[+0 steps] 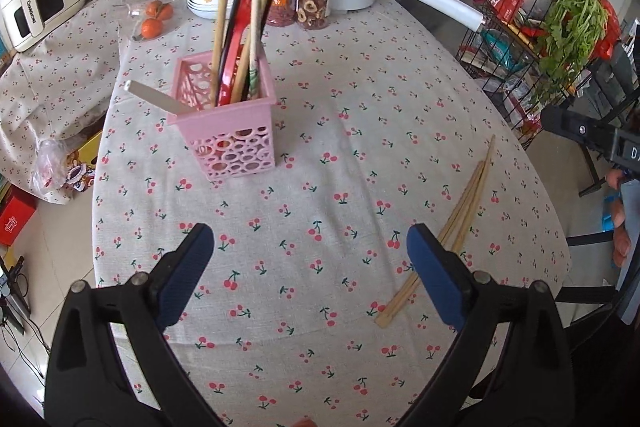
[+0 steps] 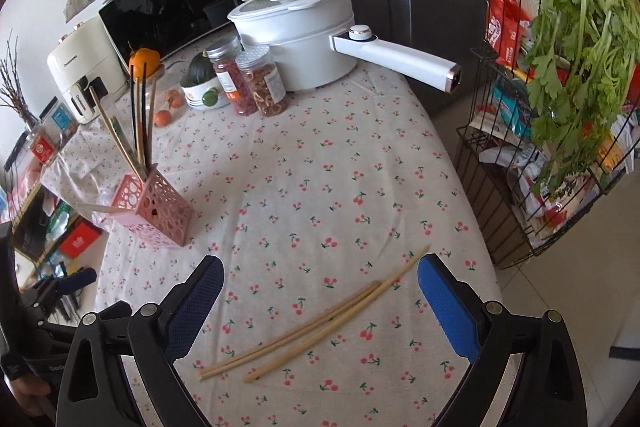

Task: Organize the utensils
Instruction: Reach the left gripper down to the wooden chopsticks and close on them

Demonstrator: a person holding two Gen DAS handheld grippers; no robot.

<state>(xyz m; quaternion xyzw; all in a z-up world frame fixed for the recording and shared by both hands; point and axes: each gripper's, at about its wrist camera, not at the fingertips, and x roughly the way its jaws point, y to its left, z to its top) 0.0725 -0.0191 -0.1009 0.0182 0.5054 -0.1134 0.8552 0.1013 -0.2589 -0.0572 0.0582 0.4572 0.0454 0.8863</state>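
As seen from the left wrist, the left gripper (image 1: 310, 241) is held above the cherry-print tablecloth (image 1: 320, 155) with its jaws spread wide and nothing between them. The loose chopsticks (image 1: 460, 223) are recorded to its right, their near ends passing behind the right-hand finger pad; their long axis runs from near-centre away to the far right. The pink utensil holder (image 1: 228, 123) is placed ahead and slightly left, upright, already stocked with chopsticks and what may be a red-handled utensil; a flat pale handle projects from its left side. Part of the right gripper (image 1: 592, 135) is noted at the frame's right edge.

From the right wrist, the right gripper (image 2: 320, 275) is likewise parted and empty. The loose chopsticks (image 2: 316, 327) are laid directly below the gap between its fingers, on a diagonal from near left to far right, apparently three sticks, though the count is uncertain. The pink utensil holder (image 2: 160, 207) is set well off to the left. The right gripper is judged the nearer; a wrist turn would be needed so the jaws close across the diagonal.
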